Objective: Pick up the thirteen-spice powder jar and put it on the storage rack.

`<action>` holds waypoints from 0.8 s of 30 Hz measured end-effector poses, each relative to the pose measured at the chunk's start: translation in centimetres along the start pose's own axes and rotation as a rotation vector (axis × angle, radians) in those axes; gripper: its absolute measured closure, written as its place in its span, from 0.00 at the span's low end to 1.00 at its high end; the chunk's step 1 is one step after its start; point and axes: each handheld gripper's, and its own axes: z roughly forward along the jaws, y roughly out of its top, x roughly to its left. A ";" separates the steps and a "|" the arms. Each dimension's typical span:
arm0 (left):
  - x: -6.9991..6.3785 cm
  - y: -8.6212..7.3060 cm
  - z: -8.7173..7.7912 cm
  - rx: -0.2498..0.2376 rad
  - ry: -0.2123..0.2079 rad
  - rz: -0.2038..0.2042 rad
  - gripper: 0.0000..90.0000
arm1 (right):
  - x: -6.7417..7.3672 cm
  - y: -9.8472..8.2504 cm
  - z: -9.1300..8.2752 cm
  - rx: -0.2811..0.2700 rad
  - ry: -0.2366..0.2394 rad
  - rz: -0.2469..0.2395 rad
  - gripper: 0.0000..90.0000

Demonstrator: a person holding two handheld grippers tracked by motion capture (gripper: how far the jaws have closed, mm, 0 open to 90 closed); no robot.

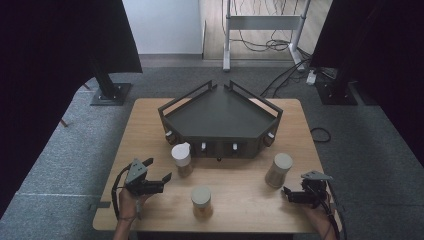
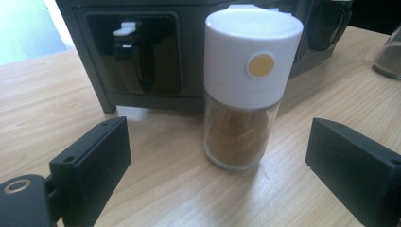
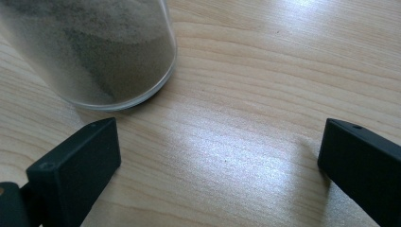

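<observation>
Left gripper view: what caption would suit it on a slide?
Open tongs face a white-capped spice jar standing on the wooden table before a dark rack.

Grey carpet (image 1: 60, 150), black curtains (image 1: 55, 45), white wall (image 1: 160, 25), wooden table (image 1: 240, 200), floor cables (image 1: 270, 45).

Jar (image 2: 243, 94): clear glass, brown powder, white cap with 1 yellow dot. Jar 2 (image 3: 101, 52): grey-brown powder, dark streaks. Rack (image 1: 220, 122): dark grey, white clips. Table (image 1: 240, 195): pale wood grain. Jaws: black. Floor (image 1: 65, 145): grey carpet.
</observation>
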 end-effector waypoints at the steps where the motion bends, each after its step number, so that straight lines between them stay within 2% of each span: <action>1: -0.1 0.1 0.1 -0.003 0.002 0.000 0.08 | 0.0 0.0 0.0 0.000 0.000 0.000 0.00; 11: -0.2 0.0 0.7 -0.046 0.013 -0.046 0.08 | 0.0 0.0 0.0 0.000 0.000 0.000 0.00; 24: -0.7 0.5 1.9 -0.046 0.031 -0.021 0.08 | 0.0 0.0 0.0 0.000 0.001 0.000 0.00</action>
